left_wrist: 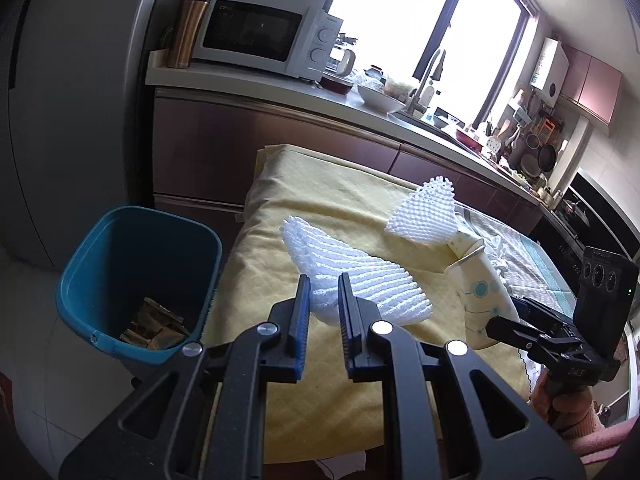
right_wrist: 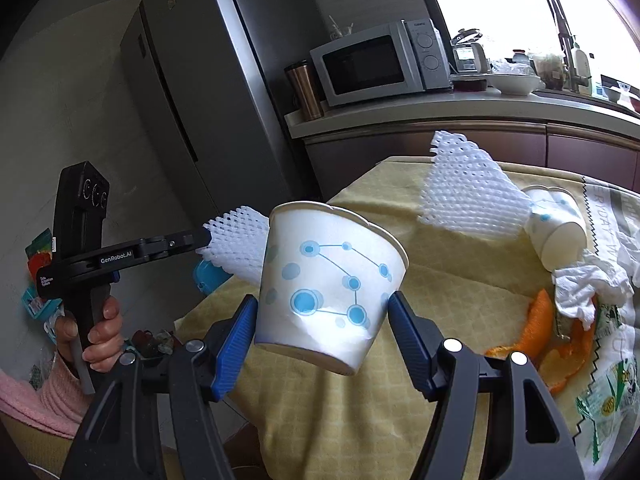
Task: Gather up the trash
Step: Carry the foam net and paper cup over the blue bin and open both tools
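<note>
A white foam fruit net [left_wrist: 360, 284] hangs over the yellow-clothed table [left_wrist: 320, 380], and my left gripper [left_wrist: 324, 284] is shut on its near end. In the right wrist view that same net [right_wrist: 240, 244] sticks out from the left gripper [right_wrist: 206, 238]. My right gripper [right_wrist: 320, 304] is shut on a white paper cup with blue dots [right_wrist: 328, 280], held tilted above the table. A teal bin [left_wrist: 80, 268] stands on the floor left of the table, with brown scraps at its bottom. A second foam net [right_wrist: 468, 196], a lying cup [right_wrist: 556, 224], a crumpled tissue [right_wrist: 588, 280] and orange peel [right_wrist: 536, 320] lie on the table.
A green-printed wrapper [right_wrist: 604, 400] lies at the table's right edge. Behind the table runs a kitchen counter [left_wrist: 280, 96] with a microwave [left_wrist: 260, 36], a steel tumbler [left_wrist: 188, 28] and bowls. A tall grey fridge [right_wrist: 192, 80] stands at the left.
</note>
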A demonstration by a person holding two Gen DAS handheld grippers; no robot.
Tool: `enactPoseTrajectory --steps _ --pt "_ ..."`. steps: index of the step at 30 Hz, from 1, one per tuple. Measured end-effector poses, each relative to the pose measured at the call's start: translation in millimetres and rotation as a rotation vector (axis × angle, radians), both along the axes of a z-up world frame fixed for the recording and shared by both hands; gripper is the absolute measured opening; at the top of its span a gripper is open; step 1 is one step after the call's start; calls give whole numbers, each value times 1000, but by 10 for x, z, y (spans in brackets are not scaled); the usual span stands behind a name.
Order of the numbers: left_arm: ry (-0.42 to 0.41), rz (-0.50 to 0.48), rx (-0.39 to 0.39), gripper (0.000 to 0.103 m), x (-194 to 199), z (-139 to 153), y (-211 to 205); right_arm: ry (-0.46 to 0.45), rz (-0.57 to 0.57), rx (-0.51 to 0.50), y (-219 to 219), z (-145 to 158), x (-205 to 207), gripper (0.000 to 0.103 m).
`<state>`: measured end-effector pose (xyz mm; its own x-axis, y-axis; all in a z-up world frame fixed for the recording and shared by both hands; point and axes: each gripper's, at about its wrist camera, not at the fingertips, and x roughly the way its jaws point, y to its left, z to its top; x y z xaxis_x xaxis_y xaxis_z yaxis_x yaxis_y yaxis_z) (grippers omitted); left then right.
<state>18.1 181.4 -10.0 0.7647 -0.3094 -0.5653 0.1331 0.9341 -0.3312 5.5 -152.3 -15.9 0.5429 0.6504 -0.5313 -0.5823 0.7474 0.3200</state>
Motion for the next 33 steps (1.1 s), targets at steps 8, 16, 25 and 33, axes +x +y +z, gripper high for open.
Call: enactPoseTrajectory --steps 8,16,25,33 --pt "-29 118 5 14 -125 110 411 -17 81 -18 324 61 171 65" --pt "-43 229 11 14 -214 167 814 -35 169 -32 683 115 321 65" --pt "-21 316 6 14 -214 73 1161 -34 252 -52 1140 153 504 65" --pt "21 375 -1 14 -145 -95 1399 -18 309 -79 1520 131 630 65"
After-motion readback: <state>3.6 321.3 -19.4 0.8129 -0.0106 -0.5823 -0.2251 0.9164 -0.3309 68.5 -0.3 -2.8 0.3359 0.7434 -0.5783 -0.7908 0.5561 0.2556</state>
